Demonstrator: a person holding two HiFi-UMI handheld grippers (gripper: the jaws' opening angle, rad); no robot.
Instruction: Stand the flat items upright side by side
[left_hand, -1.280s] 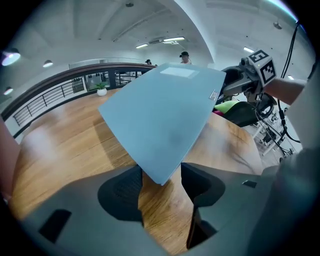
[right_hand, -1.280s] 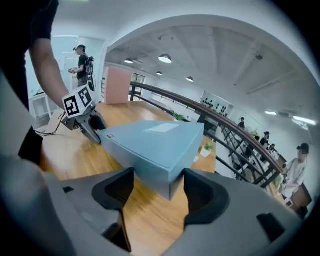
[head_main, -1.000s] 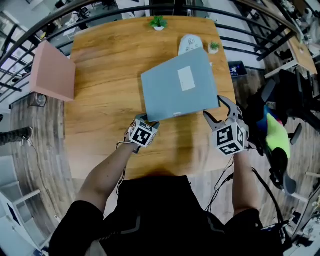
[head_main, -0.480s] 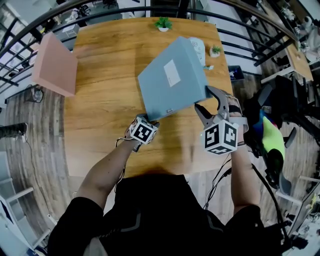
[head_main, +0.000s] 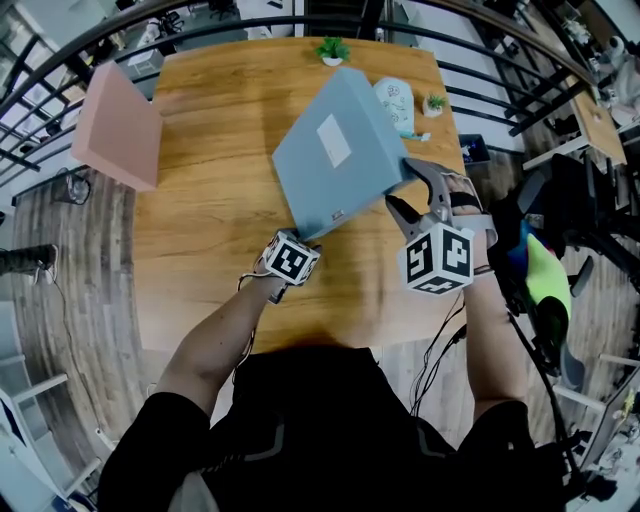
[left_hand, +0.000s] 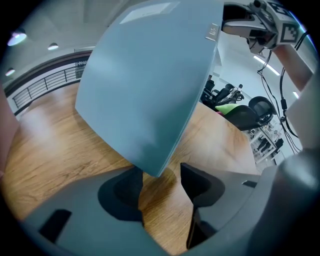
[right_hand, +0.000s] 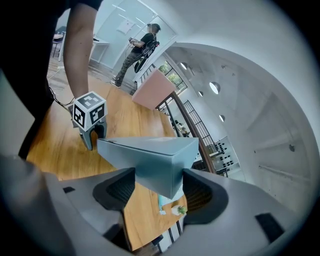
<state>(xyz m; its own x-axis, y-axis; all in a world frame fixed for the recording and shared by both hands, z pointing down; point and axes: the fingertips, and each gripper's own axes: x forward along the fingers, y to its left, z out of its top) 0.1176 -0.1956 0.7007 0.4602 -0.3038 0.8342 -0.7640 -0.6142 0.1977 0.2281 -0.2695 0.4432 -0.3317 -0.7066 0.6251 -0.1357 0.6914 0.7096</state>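
"Tongs first: what has each one got?"

"Well, the right tongs (right_hand: 159, 183) are clamped across one corner of the blue-grey box (head_main: 335, 160), a pad on either side, and they have just been closing a shade tighter. The left tongs (left_hand: 160, 184) stand apart around the low corner. One pad touches it and the other has bare wood beside it, so I read that side as a prop, not a grip."

"And the box itself?"

"It is tilted over the middle of the worktop (head_main: 220, 250) and seems clear of it, right corner high, near corner low. The pink box (head_main: 115, 125) is well apart at the left edge and looks to be on edge already."

"So how should the tip-up be finished cleanly?"

"I'd pivot about the low corner. Let it settle on the wood, then swing the high corner up slowly until the faces are vertical. A corner pinch can let a wide box twist, so close the left tongs before the right ones release. Mind the potted plant (head_main: 433, 101) and the white item (head_main: 393, 97) behind. Then bring it beside the pink one, faces parallel."
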